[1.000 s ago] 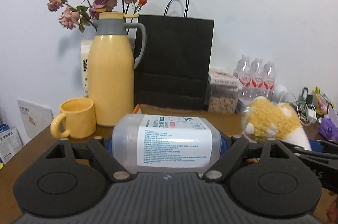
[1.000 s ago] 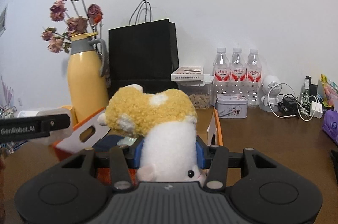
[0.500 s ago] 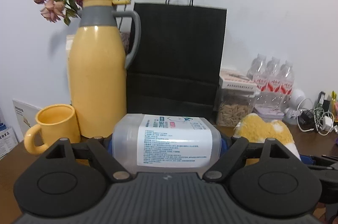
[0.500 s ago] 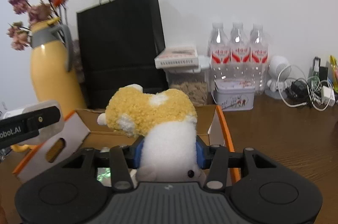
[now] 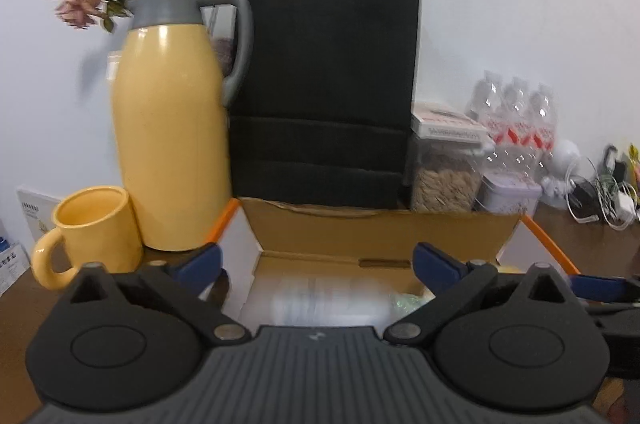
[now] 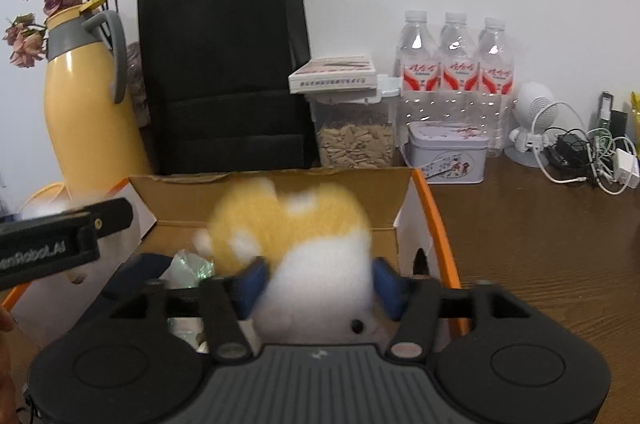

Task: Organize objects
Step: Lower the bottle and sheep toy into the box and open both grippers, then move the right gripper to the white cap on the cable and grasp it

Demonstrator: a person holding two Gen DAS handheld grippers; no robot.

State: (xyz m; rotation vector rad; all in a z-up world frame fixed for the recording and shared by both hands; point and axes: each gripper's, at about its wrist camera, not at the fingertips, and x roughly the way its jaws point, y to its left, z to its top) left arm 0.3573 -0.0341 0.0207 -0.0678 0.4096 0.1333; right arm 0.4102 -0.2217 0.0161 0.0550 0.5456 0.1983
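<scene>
A: What is seen, from the biggest thing down?

B: A brown wooden table (image 6: 540,224) is shown, with a black paper bag (image 5: 324,88) stood against the wall. An open cardboard box (image 5: 360,232) with orange edges is placed in front of the bag. A yellow jug (image 5: 168,128) with a grey handle is stood left of the box, and a yellow mug (image 5: 96,228) is set just beside the jug.

A: And the tongs?

B: The left gripper (image 5: 316,264) is held over the box. Its jaws have just been opening and are spread wide; nothing is gripped. A blurred clear container (image 5: 320,300) with a white label is seen below them, inside the box, apart from the blue pads.

A: The other one?

B: The right gripper (image 6: 316,280) is also held over the box. Its jaws have just been opening too. A blurred yellow and white plush toy (image 6: 296,232) is seen between them; it is no longer pinched, and a gap is visible at the right pad.

A: Anything smaller?

B: 3 water bottles (image 6: 456,72), a clear jar (image 6: 354,132) of seeds and a pale tin (image 6: 448,156) are lined up by the wall, right of the bag.
</scene>
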